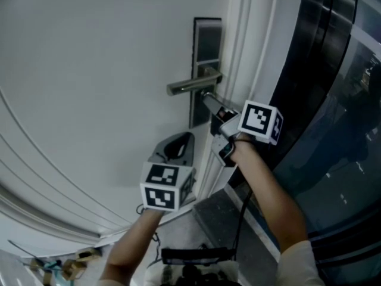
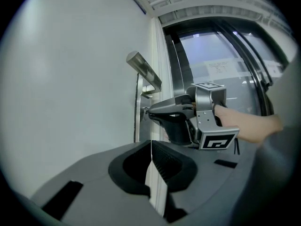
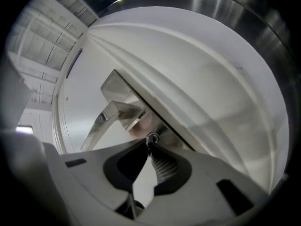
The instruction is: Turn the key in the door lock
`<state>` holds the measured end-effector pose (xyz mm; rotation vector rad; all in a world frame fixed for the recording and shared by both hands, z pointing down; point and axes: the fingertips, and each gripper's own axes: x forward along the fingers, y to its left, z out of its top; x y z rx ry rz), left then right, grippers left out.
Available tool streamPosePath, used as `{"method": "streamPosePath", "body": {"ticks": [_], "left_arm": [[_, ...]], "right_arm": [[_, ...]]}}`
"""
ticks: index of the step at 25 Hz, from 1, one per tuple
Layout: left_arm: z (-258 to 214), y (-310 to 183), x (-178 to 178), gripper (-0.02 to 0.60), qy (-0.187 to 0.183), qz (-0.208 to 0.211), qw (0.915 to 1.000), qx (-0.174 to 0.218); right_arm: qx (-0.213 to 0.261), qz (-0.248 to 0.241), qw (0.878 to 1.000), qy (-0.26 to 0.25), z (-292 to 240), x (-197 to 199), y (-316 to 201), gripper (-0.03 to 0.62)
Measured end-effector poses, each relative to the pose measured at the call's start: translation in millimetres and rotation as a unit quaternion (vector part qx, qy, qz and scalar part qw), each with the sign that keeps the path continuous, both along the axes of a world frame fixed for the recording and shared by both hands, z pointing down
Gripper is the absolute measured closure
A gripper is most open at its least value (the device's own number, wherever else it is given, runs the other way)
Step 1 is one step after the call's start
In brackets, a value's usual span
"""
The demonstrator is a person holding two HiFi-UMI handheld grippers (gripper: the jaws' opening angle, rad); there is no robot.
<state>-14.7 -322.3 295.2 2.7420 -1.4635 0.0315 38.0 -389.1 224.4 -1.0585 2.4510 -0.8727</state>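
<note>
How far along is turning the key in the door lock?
Done: the right tool sits just below the door handle, shut on the key. In hand: the turn itself; the tool looks rolled sideways. Left: finishing it; how far the key has turned doesn't show. The left tool is shut, empty.

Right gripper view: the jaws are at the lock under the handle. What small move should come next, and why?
Probably a small roll of the right gripper about the key's shaft, with the jaws kept closed. They pinch the key just below the door handle, so the grip looks set for turning. The left gripper is shut on nothing, away from the lock, and need not act.
</note>
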Motion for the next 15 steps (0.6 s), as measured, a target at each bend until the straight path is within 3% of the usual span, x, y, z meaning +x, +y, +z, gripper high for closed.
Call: {"method": "streamPosePath", "body": {"ticks": [2, 6, 12, 15], "left_arm": [[-0.2, 0.3, -0.2, 0.563, 0.0, 0.0, 1.0, 0.001], [-0.4, 1.8, -0.5, 0.563, 0.001, -0.001, 1.0, 0.001], [0.1, 4.0, -0.8, 0.563, 0.002, -0.001, 1.0, 0.001], [0.3, 3.2, -1.4, 0.563, 0.001, -0.002, 1.0, 0.0]], "right_arm": [[-0.021, -0.006, 0.999, -0.048, 1.7, 0.8, -0.3, 0.562], [-0.041, -0.005, 0.994, -0.097, 2.9, 1.3, 0.3, 0.56], [-0.081, -0.017, 0.973, -0.217, 4.0, 2.7, 0.5, 0.554], [-0.091, -0.022, 0.967, -0.236, 4.7, 3.6, -0.6, 0.553]]}}
